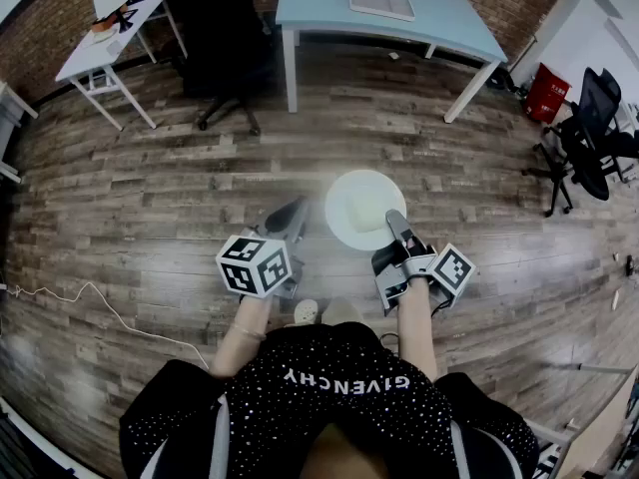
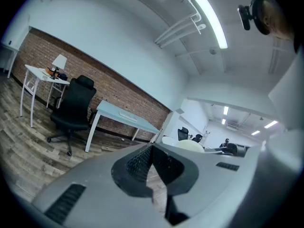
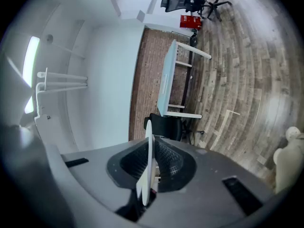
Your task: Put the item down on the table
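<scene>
The right gripper (image 3: 151,152) is clamped on the rim of a white plate (image 3: 147,177), which its own view shows edge-on between the ribbed pads, so the hold is a thin pinch at one side only. The left gripper (image 2: 152,148) has its jaws pressed together with nothing between them. In the head view its tips (image 1: 297,211) sit just beside the plate's (image 1: 357,208) left edge; whether they touch it I cannot tell. The plate hangs roughly level in front of the person, above the wood-plank floor (image 1: 150,198) and well apart from the light-blue table (image 1: 399,23). That table carries a flat pale object (image 1: 381,3) towards its far side, and a black office chair (image 1: 222,43) stands at its left end. To set the plate down well, I would carry it level and approach the bare near half of the top. Lower it until the base rests flat, and part the right jaws only then, since a rim grip could let it tip.
</scene>
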